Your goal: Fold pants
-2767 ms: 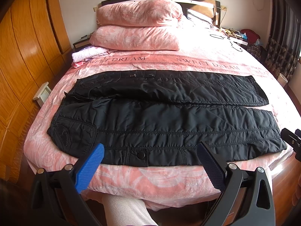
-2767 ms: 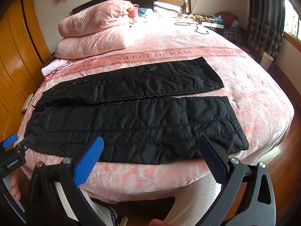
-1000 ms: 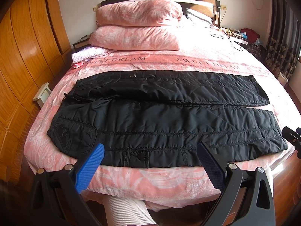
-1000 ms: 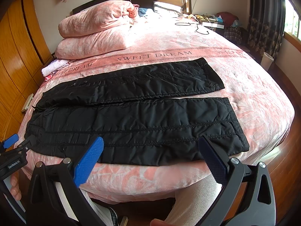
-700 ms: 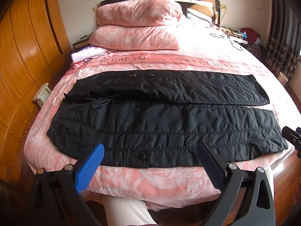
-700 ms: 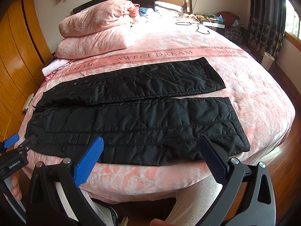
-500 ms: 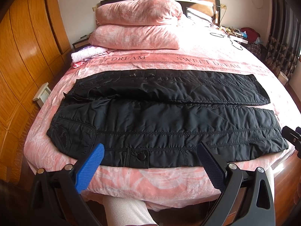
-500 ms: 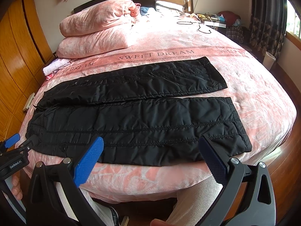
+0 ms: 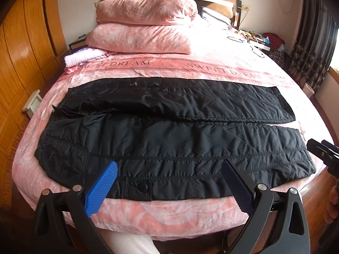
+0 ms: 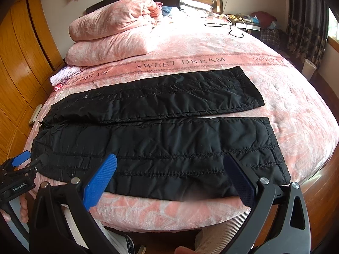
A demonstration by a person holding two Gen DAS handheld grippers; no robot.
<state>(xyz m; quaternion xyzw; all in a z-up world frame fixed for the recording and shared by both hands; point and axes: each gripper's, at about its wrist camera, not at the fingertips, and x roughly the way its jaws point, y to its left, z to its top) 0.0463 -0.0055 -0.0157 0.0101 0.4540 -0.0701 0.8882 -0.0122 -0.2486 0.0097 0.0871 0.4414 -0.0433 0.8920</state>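
Black padded pants (image 9: 169, 135) (image 10: 161, 133) lie spread flat across the pink bed, waist to the left, both legs side by side running right. My left gripper (image 9: 169, 180) hovers open over the near leg's front edge, close to a snap pocket flap (image 9: 138, 187), with nothing between its blue pads. My right gripper (image 10: 171, 173) is open above the near leg's lower half, short of the cuff (image 10: 277, 154). The left gripper (image 10: 23, 165) shows at the left edge of the right wrist view, by the waist. The right gripper's tips (image 9: 324, 150) show at the right edge of the left wrist view.
Two pink pillows (image 9: 144, 25) are stacked at the headboard, a folded lilac cloth (image 9: 82, 56) beside them. Wooden wardrobe doors (image 9: 19, 48) line the left wall. Cables (image 10: 233, 29) lie on the far bed. A cluttered nightstand and dark curtains (image 9: 313, 36) stand right. A person's legs (image 10: 222, 230) press the bed's near edge.
Both grippers have drifted very slightly forward toward the pants; the view has barely shifted. The pants have not moved and both jaws stay open.
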